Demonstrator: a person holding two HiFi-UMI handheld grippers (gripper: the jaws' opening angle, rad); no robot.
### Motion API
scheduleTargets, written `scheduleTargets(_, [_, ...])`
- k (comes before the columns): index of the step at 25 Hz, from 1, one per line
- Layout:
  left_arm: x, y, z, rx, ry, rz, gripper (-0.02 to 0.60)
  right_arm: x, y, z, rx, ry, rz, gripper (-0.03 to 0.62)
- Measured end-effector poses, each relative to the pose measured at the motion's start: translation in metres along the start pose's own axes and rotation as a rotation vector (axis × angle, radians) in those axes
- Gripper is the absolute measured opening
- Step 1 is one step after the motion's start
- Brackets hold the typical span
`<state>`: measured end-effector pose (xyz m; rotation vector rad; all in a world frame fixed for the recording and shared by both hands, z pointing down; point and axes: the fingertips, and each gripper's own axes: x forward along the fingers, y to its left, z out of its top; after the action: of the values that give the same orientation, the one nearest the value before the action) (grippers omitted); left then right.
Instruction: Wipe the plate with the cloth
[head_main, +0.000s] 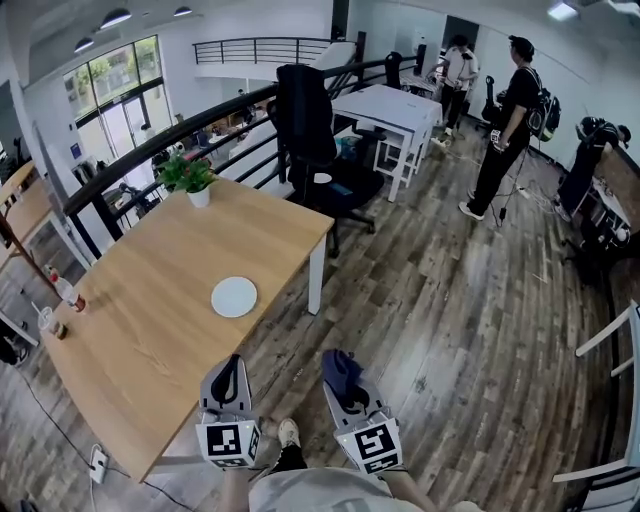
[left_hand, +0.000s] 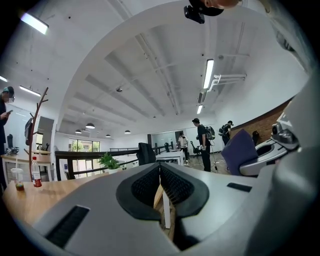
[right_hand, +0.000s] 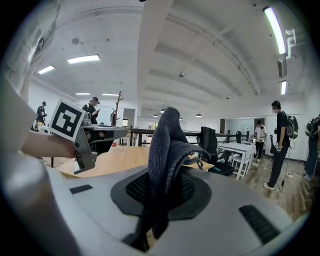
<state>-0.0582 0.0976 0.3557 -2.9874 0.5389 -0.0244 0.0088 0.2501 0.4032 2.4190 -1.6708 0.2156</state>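
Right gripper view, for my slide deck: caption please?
Right tongs shut on a dark blue fabric cloth, light wooden table ahead.

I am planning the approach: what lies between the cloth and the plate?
Nothing in the way: in the head view, only bare table and floor separate the cloth from the plate.

The left tongs are closed with nothing between them. Beyond lies the wooden table carrying a bottle, cup and plant. A dark cloth shows at right.
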Motion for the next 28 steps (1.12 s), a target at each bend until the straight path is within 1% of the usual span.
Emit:
scheduleTargets(4, [0.021,0.021,-0.002,-0.006,0.006,-0.004,0.009,0.032,-0.001,0.008,-0.001,0.015,0.009,0.057])
scheduleTargets(10, [0.049,0.068,-0.009,-0.015,0.019,0.028,0.009,0.093,0.003,0.023,-0.006,0.033,0.049,0.057])
scheduleTargets(14, [0.068,0.106,-0.013,0.042,0.027,0.054,0.009,0.141,0.016,0.042,-0.043,0.022,0.090,0.057])
scheduleTargets(21, [0.108,0.154,-0.028,-0.015,0.030,0.057,0.009,0.201,0.032,0.062,-0.101,0.025,0.133,0.057])
scheduleTargets(25, [0.118,0.168,-0.037,-0.046,0.038,0.056,0.009,0.222,0.033,0.054,-0.118,0.077,0.140,0.057])
scheduleTargets(28, [0.127,0.183,-0.043,-0.066,0.045,0.079,0.009,0.241,0.032,0.056,-0.124,0.094,0.156,0.057])
